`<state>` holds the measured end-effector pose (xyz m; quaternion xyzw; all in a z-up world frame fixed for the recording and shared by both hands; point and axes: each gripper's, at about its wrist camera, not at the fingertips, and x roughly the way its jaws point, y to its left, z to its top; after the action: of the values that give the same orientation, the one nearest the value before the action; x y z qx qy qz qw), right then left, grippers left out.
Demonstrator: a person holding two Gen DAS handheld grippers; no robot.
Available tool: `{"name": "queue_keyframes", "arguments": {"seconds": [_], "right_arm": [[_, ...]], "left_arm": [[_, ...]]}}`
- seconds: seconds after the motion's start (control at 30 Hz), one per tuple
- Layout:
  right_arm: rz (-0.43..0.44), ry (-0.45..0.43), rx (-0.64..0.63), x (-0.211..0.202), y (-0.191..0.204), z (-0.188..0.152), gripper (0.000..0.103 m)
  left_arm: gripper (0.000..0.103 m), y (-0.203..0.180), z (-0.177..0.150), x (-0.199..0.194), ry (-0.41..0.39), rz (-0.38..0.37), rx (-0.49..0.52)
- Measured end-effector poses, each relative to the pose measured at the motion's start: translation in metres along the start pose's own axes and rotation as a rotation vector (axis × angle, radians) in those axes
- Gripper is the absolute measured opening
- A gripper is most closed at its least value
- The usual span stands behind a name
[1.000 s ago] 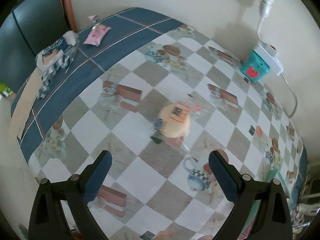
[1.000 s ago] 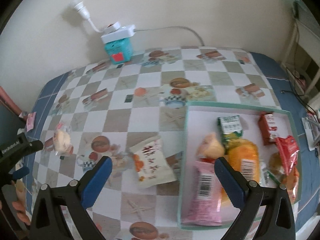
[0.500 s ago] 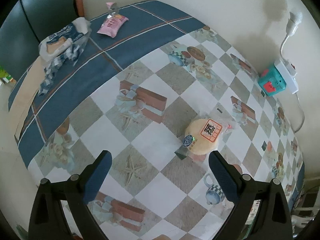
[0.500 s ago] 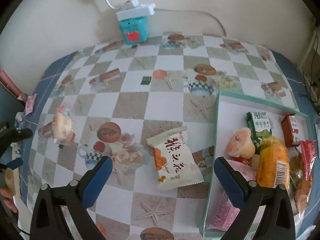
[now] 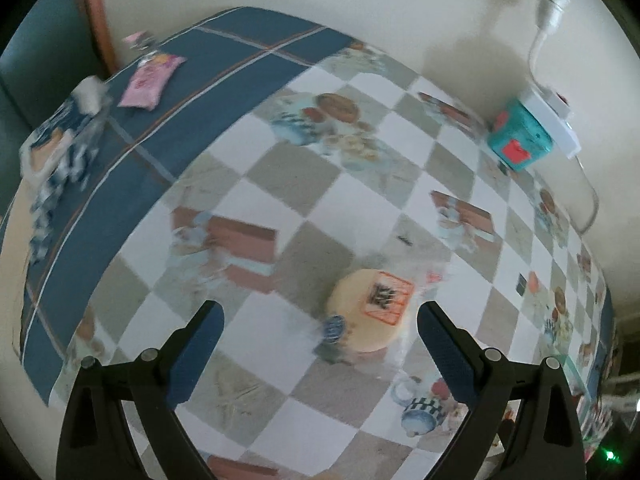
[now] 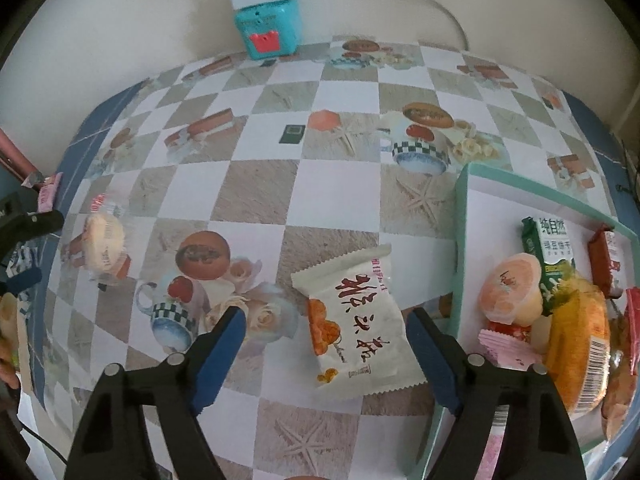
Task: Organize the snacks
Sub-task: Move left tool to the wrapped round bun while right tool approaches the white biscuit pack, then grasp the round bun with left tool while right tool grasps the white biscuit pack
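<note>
My left gripper (image 5: 318,334) is open above a round pale cake in clear wrap (image 5: 370,310), which lies on the checked tablecloth just ahead of and between the fingers. The same cake shows at the left in the right wrist view (image 6: 105,242). My right gripper (image 6: 326,344) is open, its fingers on either side of a white snack packet with red writing (image 6: 356,320) lying flat. A teal-rimmed tray (image 6: 464,216) at the right holds several snacks: a jelly cup (image 6: 510,288), a green packet (image 6: 550,244), an orange bag (image 6: 580,344).
A teal box with a white power strip on top (image 6: 272,20) stands against the back wall. A pink packet (image 5: 150,80) and a blue-and-white wrapper (image 5: 60,148) lie on the blue border at the far left. The left gripper's body (image 6: 28,224) shows at the left edge.
My left gripper has come down closer to the round cake, which now sits between the fingertips. My right gripper has moved in and down over the white packet.
</note>
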<state>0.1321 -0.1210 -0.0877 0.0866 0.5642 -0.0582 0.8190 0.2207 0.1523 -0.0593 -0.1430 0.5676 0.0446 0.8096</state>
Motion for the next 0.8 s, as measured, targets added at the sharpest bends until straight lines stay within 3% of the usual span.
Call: {"name": "queue_keyframes", "arguments": {"seconds": [0.13,0.37,0.43,0.53,0.6,0.8], "right_arm": [[-0.009,0.018,0.000,0.006,-0.001,-0.001,0.083],[-0.013,0.035,0.014,0.009,-0.005,-0.003,0.080],[0.013,0.036,0.016,0.007,-0.004,-0.003,0.074],[0.063,0.039,0.023,0.006,-0.003,-0.003,0.072],[0.054,0.045,0.024,0.008,-0.003,-0.003,0.071],[0.025,0.054,0.021,0.012,-0.004,-0.005,0.069]], "left_arm": [[0.097,-0.017,0.001,0.010,0.008,-0.015,0.049],[0.097,-0.022,-0.005,0.031,0.038,-0.021,0.049],[0.097,-0.020,-0.005,0.033,0.036,-0.023,0.039],[0.087,-0.019,-0.005,0.033,0.033,-0.046,0.026],[0.071,-0.021,-0.006,0.033,0.029,-0.042,0.034],[0.057,-0.025,-0.007,0.033,0.026,-0.041,0.051]]}}
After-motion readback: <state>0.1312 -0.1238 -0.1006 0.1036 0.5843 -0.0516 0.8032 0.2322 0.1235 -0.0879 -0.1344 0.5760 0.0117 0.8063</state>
